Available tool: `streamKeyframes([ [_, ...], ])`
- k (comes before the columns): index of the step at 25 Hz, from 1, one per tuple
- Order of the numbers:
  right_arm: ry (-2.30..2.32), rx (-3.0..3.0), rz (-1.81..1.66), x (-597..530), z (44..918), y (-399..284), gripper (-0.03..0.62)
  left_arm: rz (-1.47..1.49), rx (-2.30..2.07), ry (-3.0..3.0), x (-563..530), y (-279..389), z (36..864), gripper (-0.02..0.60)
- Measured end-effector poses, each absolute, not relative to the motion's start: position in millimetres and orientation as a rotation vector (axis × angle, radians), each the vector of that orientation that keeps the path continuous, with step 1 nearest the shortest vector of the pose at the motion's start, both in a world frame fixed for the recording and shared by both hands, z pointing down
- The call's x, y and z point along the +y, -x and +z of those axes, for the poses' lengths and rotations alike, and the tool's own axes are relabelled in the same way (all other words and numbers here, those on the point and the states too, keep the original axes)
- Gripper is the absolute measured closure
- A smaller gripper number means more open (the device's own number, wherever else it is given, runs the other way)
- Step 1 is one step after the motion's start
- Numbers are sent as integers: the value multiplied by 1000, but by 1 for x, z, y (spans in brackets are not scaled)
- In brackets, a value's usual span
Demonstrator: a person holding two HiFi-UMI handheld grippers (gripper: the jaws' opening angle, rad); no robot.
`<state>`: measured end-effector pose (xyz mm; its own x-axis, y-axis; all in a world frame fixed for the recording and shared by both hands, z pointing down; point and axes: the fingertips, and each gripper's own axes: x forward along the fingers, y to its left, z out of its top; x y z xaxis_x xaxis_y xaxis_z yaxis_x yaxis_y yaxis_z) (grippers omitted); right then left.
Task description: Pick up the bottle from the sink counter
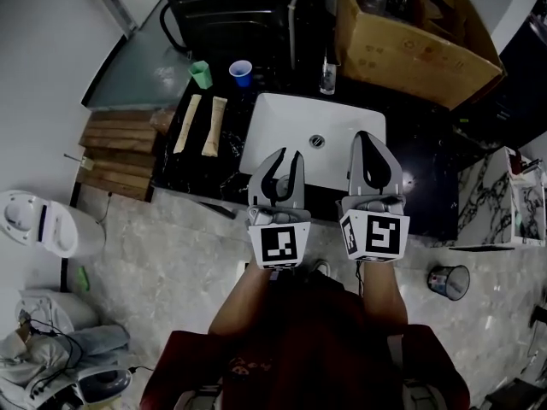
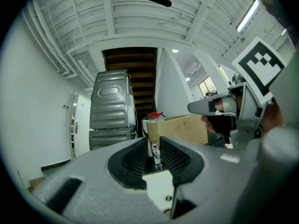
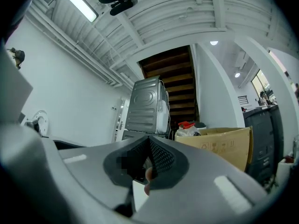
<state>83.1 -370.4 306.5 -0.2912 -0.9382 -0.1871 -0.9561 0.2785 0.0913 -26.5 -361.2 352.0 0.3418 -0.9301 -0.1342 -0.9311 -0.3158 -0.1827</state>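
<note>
Left tool (image 1: 291,155) slightly parted, empty; right tool (image 1: 367,137) apparently closed. Clear bottle (image 1: 327,76) upright on black worktop (image 1: 427,196), twelve o'clock of rectangular white basin (image 1: 282,120).

In the head view a grey marbled floor (image 1: 171,254) lies before a dark counter (image 1: 427,199), with stacked wooden planks (image 1: 115,156) at 9 o'clock, a large cardboard box (image 1: 410,45) at 1 o'clock, a wire waste bin (image 1: 450,281) at 4 o'clock and a plain white wall (image 1: 43,49) at 10 o'clock. The gripper views show a ribbed white ceiling (image 2: 140,17) at 12 o'clock with a strip light (image 3: 77,3) at 11 o'clock. A dark wooden staircase (image 2: 140,73) rises at centre beside a grey metal unit (image 2: 110,106), and a bright window (image 2: 205,85) shows at 3 o'clock.
</note>
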Motion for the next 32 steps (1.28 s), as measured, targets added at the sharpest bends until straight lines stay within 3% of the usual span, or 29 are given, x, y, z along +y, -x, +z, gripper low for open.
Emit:
streamKeyframes([
  [8, 1798, 2443, 250, -371, 317, -78, 592, -114, 1736, 2461, -351, 37, 398, 424],
  [18, 1798, 2462, 249, -371, 322, -73, 592, -259, 1750, 2564, -348, 33, 455, 275],
  [32, 1831, 2466, 235, -372, 330, -78, 592, -391, 1769, 2669, -352, 29, 507, 150],
])
